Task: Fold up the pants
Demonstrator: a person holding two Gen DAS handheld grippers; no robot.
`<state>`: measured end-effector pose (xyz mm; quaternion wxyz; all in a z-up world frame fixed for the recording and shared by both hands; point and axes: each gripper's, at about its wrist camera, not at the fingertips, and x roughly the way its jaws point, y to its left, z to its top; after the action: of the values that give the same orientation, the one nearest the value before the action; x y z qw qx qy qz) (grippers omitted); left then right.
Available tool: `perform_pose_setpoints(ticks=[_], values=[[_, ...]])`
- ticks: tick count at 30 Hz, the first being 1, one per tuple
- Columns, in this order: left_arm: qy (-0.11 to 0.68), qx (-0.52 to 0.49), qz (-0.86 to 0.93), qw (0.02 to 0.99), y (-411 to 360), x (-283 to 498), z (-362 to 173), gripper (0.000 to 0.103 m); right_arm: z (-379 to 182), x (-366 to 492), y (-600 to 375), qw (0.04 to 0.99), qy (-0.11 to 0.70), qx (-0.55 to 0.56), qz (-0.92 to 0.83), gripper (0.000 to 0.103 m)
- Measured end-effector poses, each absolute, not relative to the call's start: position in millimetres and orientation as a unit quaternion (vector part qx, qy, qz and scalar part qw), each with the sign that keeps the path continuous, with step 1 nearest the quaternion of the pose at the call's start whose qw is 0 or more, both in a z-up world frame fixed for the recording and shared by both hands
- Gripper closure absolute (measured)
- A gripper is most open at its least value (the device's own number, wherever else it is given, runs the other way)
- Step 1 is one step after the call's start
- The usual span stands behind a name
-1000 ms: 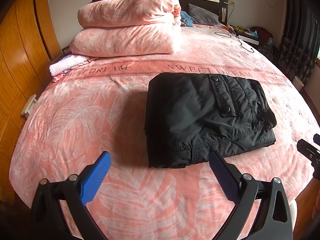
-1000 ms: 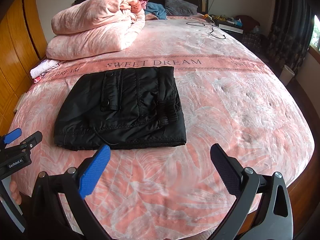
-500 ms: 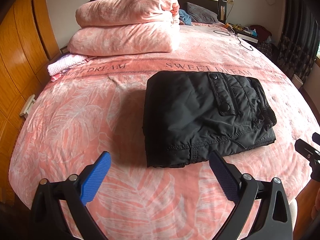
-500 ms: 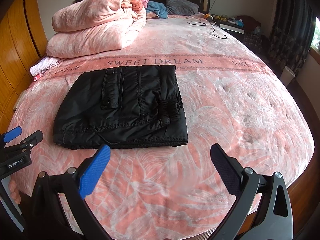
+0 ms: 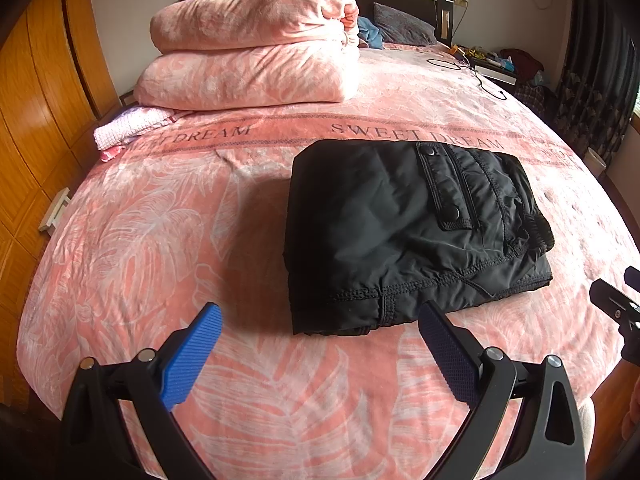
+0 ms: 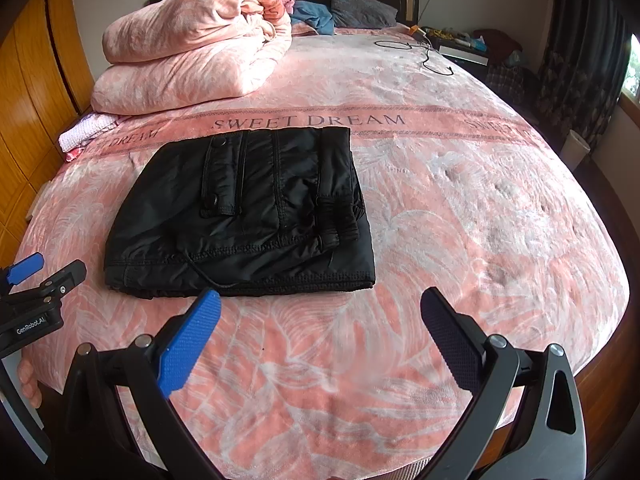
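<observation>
Black pants (image 5: 404,232) lie folded into a compact rectangle on the pink bed cover (image 5: 160,240), just below the "SWEET DREAM" band; the right wrist view shows the same pants (image 6: 248,212) left of centre. My left gripper (image 5: 320,316) hovers open near the bundle's front edge, nothing between its blue pads. My right gripper (image 6: 320,300) is open too, held over the cover in front of the bundle's right corner. Each gripper shows at the edge of the other's view: the right gripper (image 5: 620,304), the left gripper (image 6: 36,276).
A folded pink duvet (image 5: 252,52) is stacked at the back left, with a small pale knit cloth (image 5: 128,128) beside it. Wooden wardrobe doors (image 5: 36,100) run along the left. A black cable (image 6: 424,54) lies near the headboard. Dark curtains (image 6: 576,72) hang on the right.
Both grippers have drifted slightly; the pants sit a touch lower and left in the left wrist view. The pants themselves have not moved, and both grippers stay open.
</observation>
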<state>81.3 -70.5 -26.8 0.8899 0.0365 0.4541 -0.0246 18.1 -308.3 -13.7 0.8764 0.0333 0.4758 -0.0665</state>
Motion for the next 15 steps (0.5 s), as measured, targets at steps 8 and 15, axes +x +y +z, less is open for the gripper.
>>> perform_pose_setpoints(ticks=[8, 15], values=[[0.454, 0.039, -0.026, 0.890, -71.2, 81.8, -28.0, 0.004, -13.9, 18.4, -308.3, 0.876, 0.476, 0.033, -0.067, 0.003], [0.455, 0.037, -0.026, 0.889, -70.9, 82.0, -27.9, 0.004, -14.2, 18.4, -308.8, 0.876, 0.477, 0.033, -0.066, 0.003]])
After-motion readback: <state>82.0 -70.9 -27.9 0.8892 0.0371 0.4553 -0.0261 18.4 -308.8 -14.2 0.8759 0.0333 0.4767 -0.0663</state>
